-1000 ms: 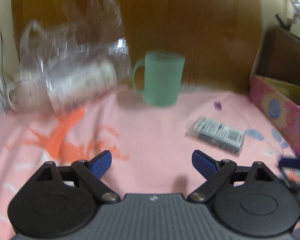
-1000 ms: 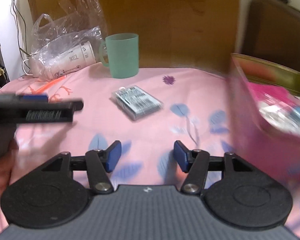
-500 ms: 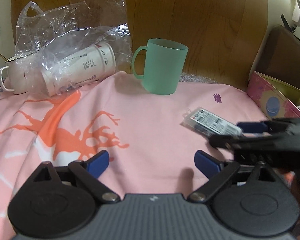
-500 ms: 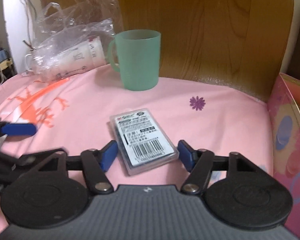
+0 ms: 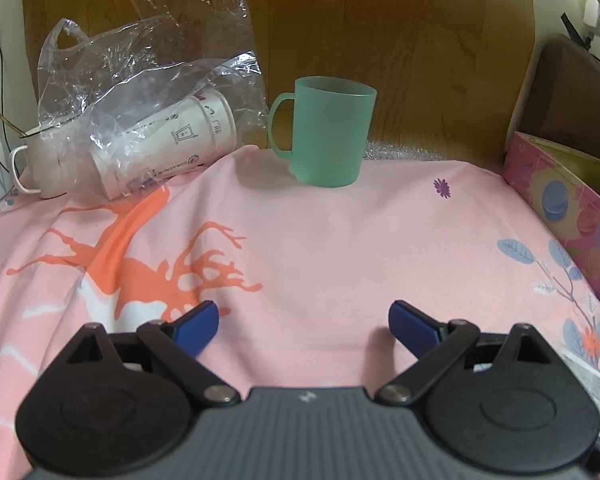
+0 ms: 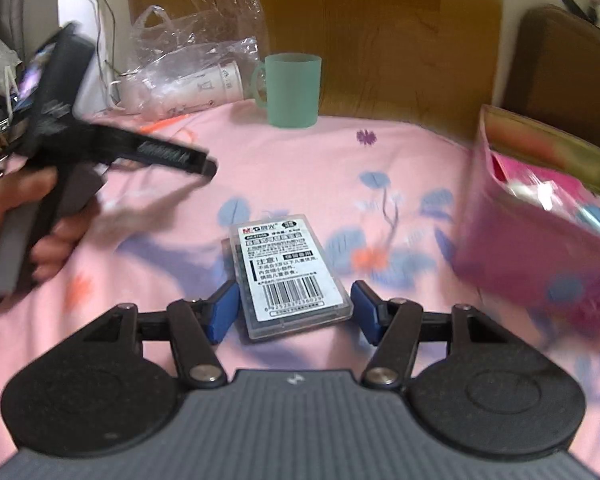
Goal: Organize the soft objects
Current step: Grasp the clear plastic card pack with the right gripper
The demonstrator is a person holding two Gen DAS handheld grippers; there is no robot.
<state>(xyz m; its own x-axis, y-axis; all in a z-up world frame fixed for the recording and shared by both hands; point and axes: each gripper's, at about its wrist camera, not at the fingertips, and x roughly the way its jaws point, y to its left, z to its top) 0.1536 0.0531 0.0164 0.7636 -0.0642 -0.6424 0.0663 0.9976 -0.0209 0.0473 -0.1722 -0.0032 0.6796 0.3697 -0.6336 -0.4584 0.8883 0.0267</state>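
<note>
My right gripper [image 6: 294, 308] has a clear plastic case with a barcode label [image 6: 288, 272] between its blue pads. The pads press its sides and the jaws are closing a little. It hangs just above the pink bedsheet [image 6: 380, 152], left of the pink patterned box [image 6: 540, 240]. My left gripper [image 5: 304, 316] is open over bare sheet, with nothing between its fingers. A blurred sliver of the case [image 5: 592, 376] shows at that view's lower right edge. In the right wrist view a hand [image 6: 4, 216] holds the left gripper, blurred, at the far left.
A green mug [image 5: 328, 132] stands at the back by the wooden headboard [image 5: 420, 40]. To its left a clear plastic bag [image 5: 140, 80] covers paper cups [image 5: 168, 144] beside a white mug [image 5: 40, 168]. The pink box [image 5: 560, 208] lines the right edge.
The right gripper came in around the case, gripped it and carried it right, toward the pink box. The case has left the middle of the sheet. The left gripper stays put.
</note>
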